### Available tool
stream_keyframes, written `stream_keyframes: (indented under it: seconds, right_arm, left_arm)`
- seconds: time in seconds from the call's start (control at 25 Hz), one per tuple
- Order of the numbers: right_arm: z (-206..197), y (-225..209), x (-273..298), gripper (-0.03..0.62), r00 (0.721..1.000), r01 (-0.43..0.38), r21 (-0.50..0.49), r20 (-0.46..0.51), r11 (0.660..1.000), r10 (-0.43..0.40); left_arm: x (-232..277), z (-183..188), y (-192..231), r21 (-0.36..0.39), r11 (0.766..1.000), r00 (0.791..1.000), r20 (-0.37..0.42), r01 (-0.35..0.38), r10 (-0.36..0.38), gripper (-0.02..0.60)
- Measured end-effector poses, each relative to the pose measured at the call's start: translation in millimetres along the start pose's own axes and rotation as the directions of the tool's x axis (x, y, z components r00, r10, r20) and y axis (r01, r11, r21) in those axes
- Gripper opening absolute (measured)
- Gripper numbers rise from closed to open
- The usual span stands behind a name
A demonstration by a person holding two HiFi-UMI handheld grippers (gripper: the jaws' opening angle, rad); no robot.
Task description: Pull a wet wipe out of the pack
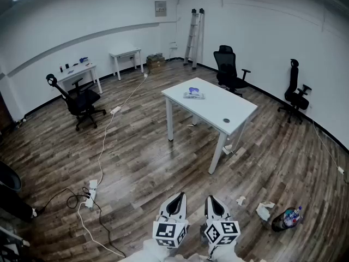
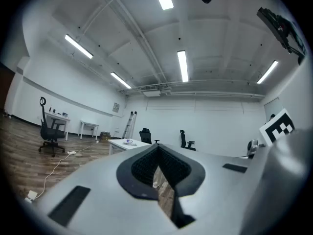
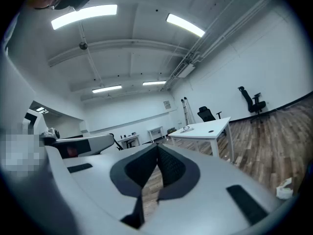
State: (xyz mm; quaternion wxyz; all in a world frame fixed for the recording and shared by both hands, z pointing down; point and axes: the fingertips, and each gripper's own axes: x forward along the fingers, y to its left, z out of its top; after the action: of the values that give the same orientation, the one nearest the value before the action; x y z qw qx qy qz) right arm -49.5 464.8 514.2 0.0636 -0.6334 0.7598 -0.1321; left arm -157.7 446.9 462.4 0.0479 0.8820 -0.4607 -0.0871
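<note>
Jaws of my left tongs (image 1: 175,202) together, nothing between them; right tongs (image 1: 213,203) likewise closed and empty, side by side low before me. Beyond them the wipe pack (image 1: 194,95) lies on the white table (image 1: 221,112), well apart from both, across the wood floor (image 1: 136,162).

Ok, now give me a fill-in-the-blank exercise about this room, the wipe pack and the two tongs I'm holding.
1. The left tongs and the right tongs are both ___, with nothing between them.
2. The wipe pack lies ___ the white table, well away from both tongs.
3. A ladder leans against the ___ behind the table.
Missing words: shut; on; wall.
</note>
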Motion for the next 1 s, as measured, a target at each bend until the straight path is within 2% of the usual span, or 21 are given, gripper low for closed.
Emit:
stream_keyframes:
  seconds: [1.0]
  right_arm:
    - [-3.7, -3.5, 17.1, 0.009, 0.999, 0.036, -0.002, -0.026, 0.999, -0.036]
  left_arm:
    - [12.0, -8.0, 14.0, -0.02, 1.0, 1.0, -0.016, 0.025, -0.025, 0.0]
